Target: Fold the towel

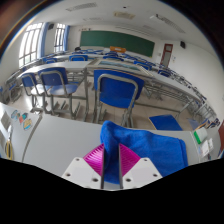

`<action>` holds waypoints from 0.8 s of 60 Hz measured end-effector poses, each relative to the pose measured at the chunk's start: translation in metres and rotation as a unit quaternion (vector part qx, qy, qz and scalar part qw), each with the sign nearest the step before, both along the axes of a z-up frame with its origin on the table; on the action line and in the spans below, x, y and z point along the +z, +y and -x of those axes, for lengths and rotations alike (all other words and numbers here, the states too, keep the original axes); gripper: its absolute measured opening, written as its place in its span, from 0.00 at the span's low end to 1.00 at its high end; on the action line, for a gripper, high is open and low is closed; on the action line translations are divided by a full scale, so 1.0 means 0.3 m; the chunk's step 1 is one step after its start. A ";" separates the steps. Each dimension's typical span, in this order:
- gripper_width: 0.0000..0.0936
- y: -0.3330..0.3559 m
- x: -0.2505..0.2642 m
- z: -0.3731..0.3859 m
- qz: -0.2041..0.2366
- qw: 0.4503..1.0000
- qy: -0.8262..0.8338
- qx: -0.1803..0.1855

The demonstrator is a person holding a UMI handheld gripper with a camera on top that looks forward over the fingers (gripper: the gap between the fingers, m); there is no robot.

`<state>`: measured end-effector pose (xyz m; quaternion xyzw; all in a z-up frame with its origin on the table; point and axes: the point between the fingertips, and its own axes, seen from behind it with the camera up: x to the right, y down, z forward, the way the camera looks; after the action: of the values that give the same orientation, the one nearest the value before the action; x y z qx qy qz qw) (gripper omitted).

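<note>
Your gripper (112, 168) sits low over the bench (60, 140), and its two fingers look close together, with the pink pads (97, 160) almost meeting. A flap of the blue towel (150, 148) seems to be pinched between them, but the spot where they meet is small, so that is only a guess.

Most of the towel lies just ahead of the fingers and to the right. It spreads toward the right side of the bench, and its long way seems to run from near-left to far-right. One corner pokes up by the fingertips. So the cloth is mostly on your right, and the bare bench is on your left.

If you want to fold it, you would likely carry this near edge up and over toward the far side of the towel. Go slow, because soft cloth can slip out or bunch up.

On the left part of the bench lie a few small colored things (24, 121). They are well apart from the towel. At the far right edge sits a small red and green thing (202, 136), near the towel's end, so watch it. Beyond the bench stand blue chairs (118, 92) and desks, and a green chalkboard (116, 41) on the far wall.
</note>
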<state>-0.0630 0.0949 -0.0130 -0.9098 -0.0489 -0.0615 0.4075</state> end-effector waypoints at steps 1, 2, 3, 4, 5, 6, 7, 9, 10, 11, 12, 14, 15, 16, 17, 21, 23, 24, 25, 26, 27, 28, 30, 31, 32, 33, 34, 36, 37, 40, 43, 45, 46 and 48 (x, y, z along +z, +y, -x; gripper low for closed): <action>0.15 0.002 0.000 -0.002 -0.003 1.000 -0.009 0.004; 0.07 0.011 0.002 -0.014 -0.007 1.000 -0.021 0.005; 0.05 0.007 0.003 -0.017 -0.011 1.000 -0.029 0.005; 0.04 0.016 0.004 -0.017 -0.013 0.999 -0.032 0.006; 0.04 0.013 0.001 -0.015 -0.013 0.999 -0.036 0.007; 0.03 0.013 -0.004 -0.008 -0.014 0.999 -0.041 0.008; 0.03 0.013 0.009 -0.014 -0.013 0.999 -0.043 0.010; 0.02 0.013 0.010 -0.015 -0.010 0.999 -0.042 0.007; 0.01 0.012 0.011 -0.014 -0.009 0.999 -0.038 0.004; 0.01 0.011 0.012 -0.013 -0.007 0.999 -0.033 0.001; 0.01 0.010 0.013 -0.010 -0.004 1.000 -0.027 -0.001; 0.01 0.002 0.012 0.001 0.001 1.000 -0.011 -0.006; 0.01 0.000 0.024 0.012 0.005 1.000 -0.002 -0.007; 0.01 -0.002 0.032 0.029 0.006 1.000 0.009 -0.006; 0.01 -0.005 0.046 0.045 0.006 1.000 0.020 -0.004; 0.01 -0.006 0.113 0.108 -0.003 0.998 0.055 0.009; 0.01 -0.015 0.161 0.142 -0.006 0.997 0.077 0.015; 0.01 -0.018 0.187 0.160 -0.008 0.996 0.091 0.018; 0.01 -0.022 0.216 0.173 -0.010 0.994 0.104 0.022; 0.01 -0.025 0.240 0.190 -0.012 0.993 0.118 0.026; 0.01 -0.025 0.264 0.204 -0.014 0.991 0.130 0.030; 0.01 -0.025 0.288 0.214 -0.017 0.989 0.141 0.033; 0.01 -0.022 0.331 0.216 -0.023 0.987 0.157 0.036; 0.02 -0.018 0.354 0.219 -0.025 0.986 0.163 0.035; 0.02 -0.012 0.365 0.206 -0.029 0.985 0.168 0.034; 0.03 -0.006 0.385 0.202 -0.031 0.985 0.169 0.032; 0.03 -0.001 0.393 0.189 -0.032 0.984 0.171 0.030; 0.03 0.010 0.400 0.148 -0.035 0.984 0.170 0.023; 0.04 0.015 0.398 0.123 -0.035 0.985 0.169 0.018; 0.13 0.029 0.362 0.041 -0.026 0.988 0.152 0.001; 0.39 0.030 0.302 -0.050 -0.005 0.992 0.123 -0.013; 0.61 0.022 0.262 -0.138 0.000 0.994 0.106 -0.023; 0.72 0.019 0.260 -0.157 0.001 0.995 0.098 -0.028; 0.84 0.012 0.260 -0.202 -0.001 0.996 0.083 -0.039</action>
<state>-0.0023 0.0986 0.0650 -0.9128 0.0210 -0.0019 0.4079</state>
